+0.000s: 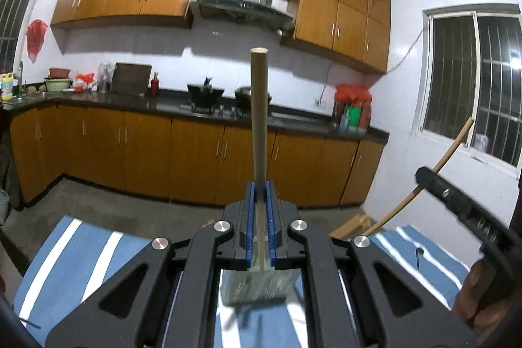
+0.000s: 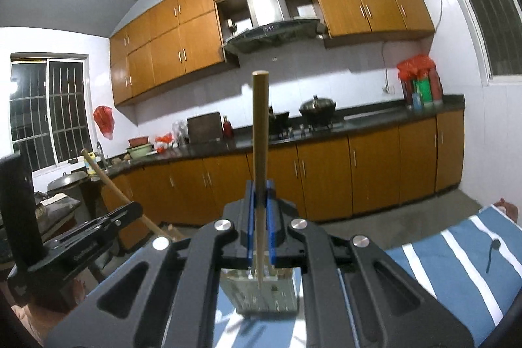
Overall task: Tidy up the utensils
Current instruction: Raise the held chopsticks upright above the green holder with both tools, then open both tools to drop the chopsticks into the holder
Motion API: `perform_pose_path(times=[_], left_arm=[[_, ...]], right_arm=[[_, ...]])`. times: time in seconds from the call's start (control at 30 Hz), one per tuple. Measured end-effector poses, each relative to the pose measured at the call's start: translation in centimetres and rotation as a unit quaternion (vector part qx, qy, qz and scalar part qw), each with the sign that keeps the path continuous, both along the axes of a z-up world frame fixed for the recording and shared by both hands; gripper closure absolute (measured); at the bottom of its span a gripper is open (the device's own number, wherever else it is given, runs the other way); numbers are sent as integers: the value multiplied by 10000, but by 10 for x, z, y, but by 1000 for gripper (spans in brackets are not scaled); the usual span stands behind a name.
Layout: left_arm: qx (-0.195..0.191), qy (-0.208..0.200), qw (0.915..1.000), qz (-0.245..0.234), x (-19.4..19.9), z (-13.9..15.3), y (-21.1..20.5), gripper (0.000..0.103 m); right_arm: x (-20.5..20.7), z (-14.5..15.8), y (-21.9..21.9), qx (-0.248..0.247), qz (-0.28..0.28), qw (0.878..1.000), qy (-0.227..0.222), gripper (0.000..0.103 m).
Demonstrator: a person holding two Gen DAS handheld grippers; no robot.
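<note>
In the left wrist view, the striped cloth (image 1: 81, 253) covers the table from 7 to 4 o'clock. The left gripper (image 1: 260, 188) is clamped tight on one wooden chopstick (image 1: 259, 106), which points up toward 12 o'clock in front of the stove. At 3 o'clock the right gripper (image 1: 421, 173) pinches a second chopstick (image 1: 452, 149). Two chopsticks in all. A metal holder (image 1: 257, 286) stands below the pads. A small dark spoon (image 2: 492, 253) lies on the cloth at 4 o'clock in the right wrist view.

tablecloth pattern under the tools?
Blue with white stripes; the tablecloth shows best in the right wrist view.
</note>
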State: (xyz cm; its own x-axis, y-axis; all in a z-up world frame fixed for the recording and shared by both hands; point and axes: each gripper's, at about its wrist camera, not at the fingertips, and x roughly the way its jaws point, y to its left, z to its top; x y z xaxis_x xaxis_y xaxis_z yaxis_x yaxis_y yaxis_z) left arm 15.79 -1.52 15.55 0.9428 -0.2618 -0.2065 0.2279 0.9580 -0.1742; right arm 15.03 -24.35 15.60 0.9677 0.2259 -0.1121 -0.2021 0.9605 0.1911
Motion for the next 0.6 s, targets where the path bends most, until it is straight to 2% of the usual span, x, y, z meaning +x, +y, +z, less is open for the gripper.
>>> perform_pose_path(times=[0.1,0.2,0.43,0.6], left_arm=[[61,-218,9997,109,10,3,-8,96],[142,-270,9994,158,22,-2,-14,96],[29,115,9999,117,46,-28,-10,96],[-10,292,9996,16,53,-38,-8,95]], right_arm=[[12,0,12,-156,-88,9997,-191,95],[31,-5,19,-290,-147,9992,-247,95],[70,-30,30,-438,-173,9988,108,95],[83,-44,33,-452,-103,9982,390,93]])
